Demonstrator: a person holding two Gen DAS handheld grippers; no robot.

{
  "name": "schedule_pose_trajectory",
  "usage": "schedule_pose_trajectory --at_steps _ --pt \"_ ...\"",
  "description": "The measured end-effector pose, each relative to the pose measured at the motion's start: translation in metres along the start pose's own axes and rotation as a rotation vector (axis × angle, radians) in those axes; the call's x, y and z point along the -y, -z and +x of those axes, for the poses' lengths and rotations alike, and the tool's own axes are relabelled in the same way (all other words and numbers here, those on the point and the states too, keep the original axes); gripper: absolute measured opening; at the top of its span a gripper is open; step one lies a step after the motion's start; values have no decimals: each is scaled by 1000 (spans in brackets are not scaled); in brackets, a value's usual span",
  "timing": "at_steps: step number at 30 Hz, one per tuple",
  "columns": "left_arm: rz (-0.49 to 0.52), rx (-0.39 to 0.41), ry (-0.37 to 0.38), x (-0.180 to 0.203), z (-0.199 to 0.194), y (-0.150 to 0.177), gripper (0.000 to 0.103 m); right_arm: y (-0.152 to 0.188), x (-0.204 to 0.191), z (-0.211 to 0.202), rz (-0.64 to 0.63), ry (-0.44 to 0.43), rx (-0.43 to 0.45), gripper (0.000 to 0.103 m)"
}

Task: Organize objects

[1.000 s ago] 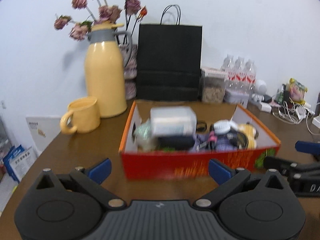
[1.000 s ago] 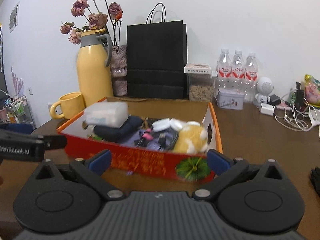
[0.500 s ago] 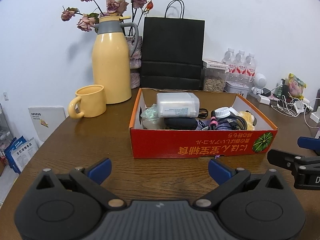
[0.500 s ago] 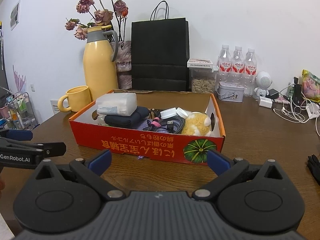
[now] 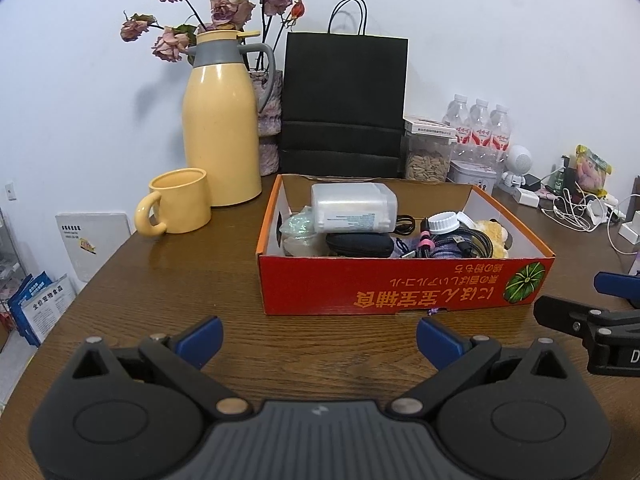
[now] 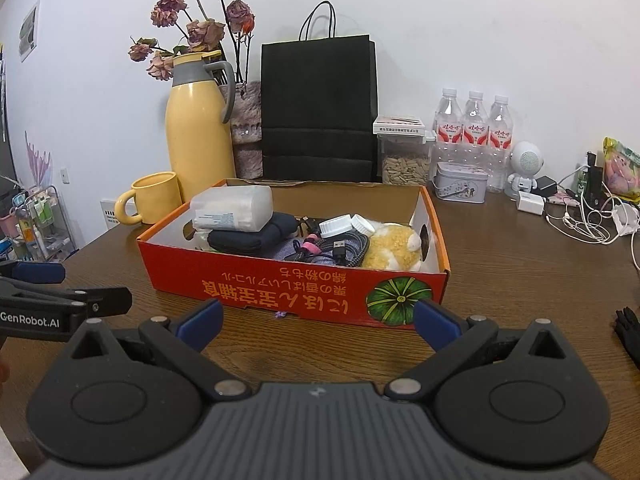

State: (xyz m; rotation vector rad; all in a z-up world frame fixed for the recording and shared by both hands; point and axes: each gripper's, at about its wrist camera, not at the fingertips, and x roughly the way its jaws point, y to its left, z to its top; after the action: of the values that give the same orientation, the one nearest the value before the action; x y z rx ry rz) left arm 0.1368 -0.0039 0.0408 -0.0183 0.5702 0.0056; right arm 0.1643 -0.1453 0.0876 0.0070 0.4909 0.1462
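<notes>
Box [image 5: 400, 288] near edge faces 2 spread grippers.

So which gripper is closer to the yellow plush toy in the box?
Right. The right gripper faces the red box's end where the yellow plush toy lies. The left gripper fronts the opposite end, by the white container. Both are open, short of the box.

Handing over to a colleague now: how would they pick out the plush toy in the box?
Find the red cardboard box on the wooden table. The plush toy lies at its right end, beside the coiled cables. It is the only fuzzy yellow-and-white thing there.
</notes>
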Motion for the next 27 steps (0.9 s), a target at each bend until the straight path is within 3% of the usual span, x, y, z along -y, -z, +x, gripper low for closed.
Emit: schedule_pose_trajectory --at_steps 27 --pt "3 1 2 0 -1 -2 103 -1 0 0 1 -1 -1 103"
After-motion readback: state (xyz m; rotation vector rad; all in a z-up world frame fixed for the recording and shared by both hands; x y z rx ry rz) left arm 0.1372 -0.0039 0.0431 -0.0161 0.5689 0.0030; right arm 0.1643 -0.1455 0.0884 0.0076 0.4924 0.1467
